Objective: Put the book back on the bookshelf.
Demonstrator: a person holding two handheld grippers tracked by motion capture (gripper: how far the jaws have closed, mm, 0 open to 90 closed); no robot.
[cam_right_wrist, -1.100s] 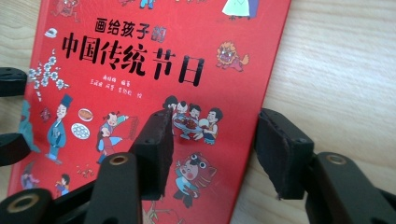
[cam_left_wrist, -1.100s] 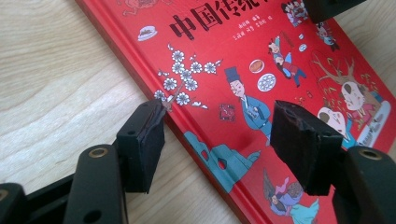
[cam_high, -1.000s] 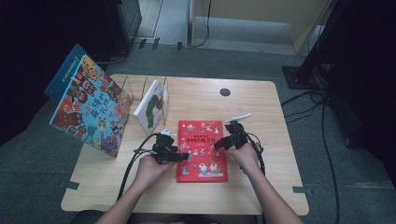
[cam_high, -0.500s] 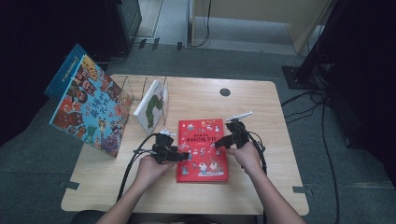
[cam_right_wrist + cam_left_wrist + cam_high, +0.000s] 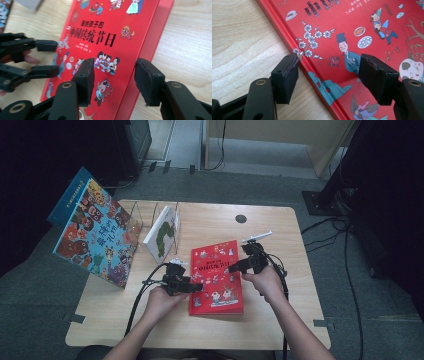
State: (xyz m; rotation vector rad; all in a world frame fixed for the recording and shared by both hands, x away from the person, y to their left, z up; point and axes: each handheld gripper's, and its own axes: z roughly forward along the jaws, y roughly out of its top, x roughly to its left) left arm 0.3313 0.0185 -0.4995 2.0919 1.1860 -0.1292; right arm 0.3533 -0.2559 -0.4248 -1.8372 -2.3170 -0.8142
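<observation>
Right gripper (image 5: pixel 235 266) has risen at the book's (image 5: pixel 216 277) right edge, lifting its cover, jaws wide astride that edge. Left gripper (image 5: pixel 199 287), jaws wide, straddles the left edge; book lies between both on the table (image 5: pixel 280 235)

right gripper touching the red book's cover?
Cannot tell. In the right gripper view the right gripper has open jaws straddling the raised edge of the red book's cover, but neither contact nor a gap is plain.
</observation>
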